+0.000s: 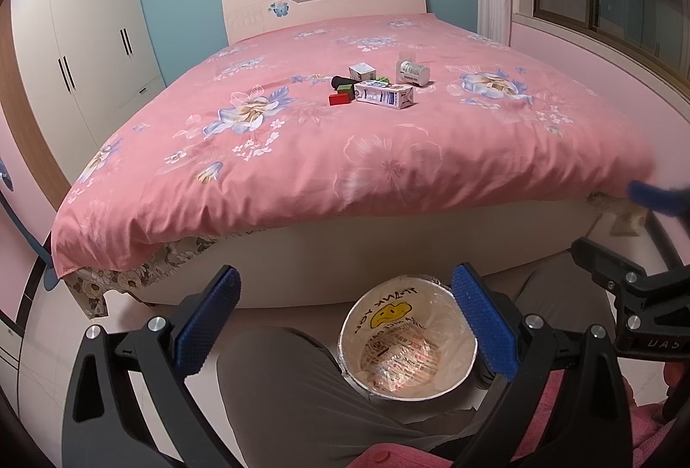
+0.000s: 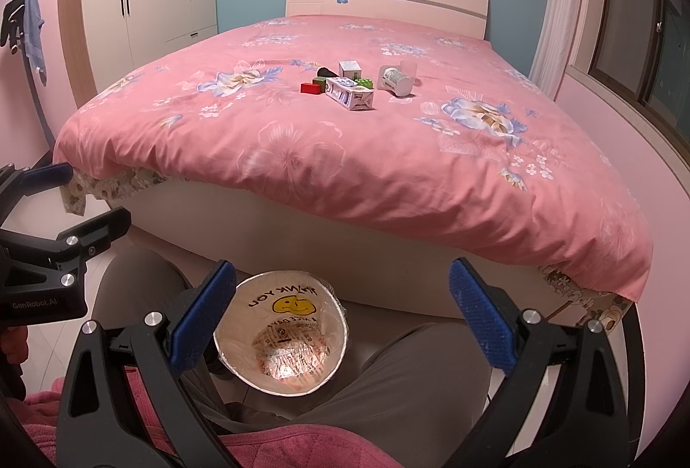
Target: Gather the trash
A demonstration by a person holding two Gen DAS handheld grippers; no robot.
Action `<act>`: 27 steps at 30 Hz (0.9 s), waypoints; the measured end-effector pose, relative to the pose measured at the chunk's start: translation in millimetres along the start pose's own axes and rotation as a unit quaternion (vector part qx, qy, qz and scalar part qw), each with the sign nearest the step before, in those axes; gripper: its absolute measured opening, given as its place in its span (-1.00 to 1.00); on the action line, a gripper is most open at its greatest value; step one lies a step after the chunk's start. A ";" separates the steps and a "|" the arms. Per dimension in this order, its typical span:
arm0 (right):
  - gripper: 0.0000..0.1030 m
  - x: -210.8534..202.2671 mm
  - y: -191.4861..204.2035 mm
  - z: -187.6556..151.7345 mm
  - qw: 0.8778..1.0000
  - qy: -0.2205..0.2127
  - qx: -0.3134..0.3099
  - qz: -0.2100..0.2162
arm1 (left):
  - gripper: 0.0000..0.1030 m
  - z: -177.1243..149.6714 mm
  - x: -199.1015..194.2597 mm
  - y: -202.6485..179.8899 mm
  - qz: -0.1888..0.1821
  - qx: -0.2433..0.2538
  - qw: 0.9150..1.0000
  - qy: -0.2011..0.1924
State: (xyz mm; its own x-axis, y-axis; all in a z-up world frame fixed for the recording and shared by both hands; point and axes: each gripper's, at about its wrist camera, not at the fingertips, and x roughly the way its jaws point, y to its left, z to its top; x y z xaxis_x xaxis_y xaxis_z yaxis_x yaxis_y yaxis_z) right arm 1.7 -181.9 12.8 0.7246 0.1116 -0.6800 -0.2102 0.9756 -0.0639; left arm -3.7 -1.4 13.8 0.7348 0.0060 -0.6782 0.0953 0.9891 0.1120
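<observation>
Trash is gathered near the middle of the bed (image 1: 302,149), on the pink floral cover: a carton (image 1: 384,95) lying on its side, a small box (image 1: 361,71) behind it, a tipped white jar (image 1: 413,72) to the right, a red block (image 1: 339,98), a black item (image 1: 343,82) and green bricks (image 1: 381,81) close around the carton. A bin (image 1: 407,338) lined with a smiley-printed bag is seen on the floor at the foot of the bed, between the person's knees. Both claws are held low above the bin, well apart from the trash. The left claw (image 1: 345,321) is spread wide and holds nothing; the right claw (image 2: 343,317) is likewise spread and empty.
</observation>
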 end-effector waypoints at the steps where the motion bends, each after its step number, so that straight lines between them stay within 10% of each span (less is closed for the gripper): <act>1: 0.87 0.1 0.0 0.0 1.000 0.000 0.000 0.000 | 0.94 -0.5 0.3 0.0 0.000 0.000 1.000 0.000; 27: 0.87 41.4 -20.7 46.2 1.000 0.006 -0.016 0.001 | 0.94 58.0 62.1 8.3 -0.027 -0.010 0.999 0.027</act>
State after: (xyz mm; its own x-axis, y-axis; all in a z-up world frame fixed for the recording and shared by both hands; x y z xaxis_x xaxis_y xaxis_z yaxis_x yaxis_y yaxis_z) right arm 66.3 -188.7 19.7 0.7159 0.1112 -0.6893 -0.2329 0.9687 -0.0856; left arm 81.7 -1.3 14.7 0.6918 -0.0404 -0.7210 0.1205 0.9909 0.0602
